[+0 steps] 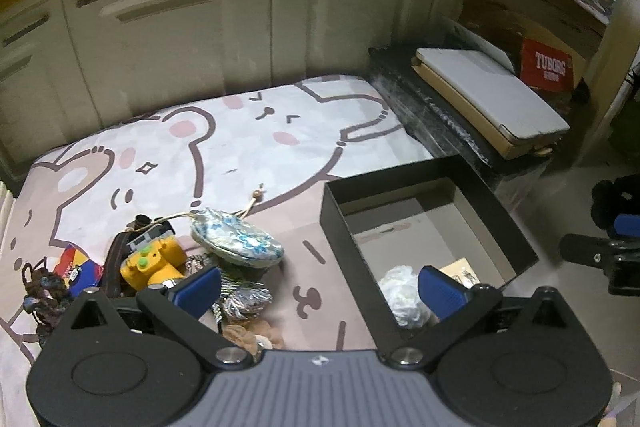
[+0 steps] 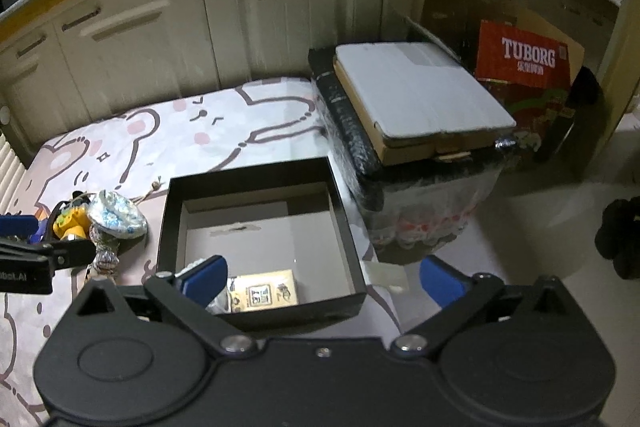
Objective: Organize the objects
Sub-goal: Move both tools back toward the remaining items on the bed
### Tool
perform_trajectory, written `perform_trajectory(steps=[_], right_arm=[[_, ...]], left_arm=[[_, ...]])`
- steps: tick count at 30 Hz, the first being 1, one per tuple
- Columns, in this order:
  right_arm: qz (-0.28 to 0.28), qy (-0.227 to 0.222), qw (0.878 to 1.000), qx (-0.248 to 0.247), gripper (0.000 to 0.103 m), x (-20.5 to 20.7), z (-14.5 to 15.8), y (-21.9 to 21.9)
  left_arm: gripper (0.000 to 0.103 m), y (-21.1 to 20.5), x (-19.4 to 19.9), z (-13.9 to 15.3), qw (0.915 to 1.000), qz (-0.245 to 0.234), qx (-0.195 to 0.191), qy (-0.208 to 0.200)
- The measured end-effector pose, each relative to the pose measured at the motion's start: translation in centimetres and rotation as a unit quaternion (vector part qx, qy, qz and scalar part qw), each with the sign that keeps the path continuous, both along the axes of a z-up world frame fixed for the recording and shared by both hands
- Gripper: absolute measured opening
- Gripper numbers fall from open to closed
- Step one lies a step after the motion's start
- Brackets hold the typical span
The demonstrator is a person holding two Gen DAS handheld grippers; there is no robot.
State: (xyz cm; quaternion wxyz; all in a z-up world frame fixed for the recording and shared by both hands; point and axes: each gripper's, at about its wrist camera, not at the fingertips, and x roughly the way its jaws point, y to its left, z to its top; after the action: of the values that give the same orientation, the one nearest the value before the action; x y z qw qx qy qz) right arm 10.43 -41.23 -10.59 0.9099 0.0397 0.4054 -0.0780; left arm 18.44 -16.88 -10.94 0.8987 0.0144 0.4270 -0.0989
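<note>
The left gripper (image 1: 320, 291) hovers with fingers spread and empty, straddling the gap between a heap of trinkets and the open black cardboard box (image 1: 496, 199). Left of its fingers lie a yellow toy camera (image 1: 154, 263) and a flat round blue-floral pouch (image 1: 236, 241) on the cartoon-bear bed sheet (image 1: 240, 131), probably next to be boxed. The right gripper (image 2: 322, 283), also released and holding nothing, hangs over the box's near wall, where a white crumpled bundle (image 1: 402, 293) and a tan printed card (image 2: 264, 293) already rest inside.

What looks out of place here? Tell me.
A jumbled pile of small things lies loose on the mat left of the black box: the yellow toy and the round patterned pouch overlap. The box holds only a white bundle and a small card.
</note>
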Motion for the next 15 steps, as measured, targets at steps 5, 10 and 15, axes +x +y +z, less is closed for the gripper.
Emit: perform_trajectory(steps=[5, 10, 15], right_arm=[[0.002, -0.009, 1.000, -0.001, 0.103, 0.5, 0.1, 0.9], [0.013, -0.013, 1.000, -0.002, 0.103, 1.3, 0.3, 2.6], [0.032, -0.016, 0.999, 0.002, 0.103, 2.3, 0.5, 4.8]], left_arm=[[0.103, 1.6, 0.0, 0.6, 0.9996, 0.022, -0.002, -0.014], [0.103, 4.0, -0.3, 1.2, 0.9987, 0.045, -0.002, -0.022], [0.103, 6.8, -0.5, 1.7, 0.9971, 0.070, -0.003, -0.028]])
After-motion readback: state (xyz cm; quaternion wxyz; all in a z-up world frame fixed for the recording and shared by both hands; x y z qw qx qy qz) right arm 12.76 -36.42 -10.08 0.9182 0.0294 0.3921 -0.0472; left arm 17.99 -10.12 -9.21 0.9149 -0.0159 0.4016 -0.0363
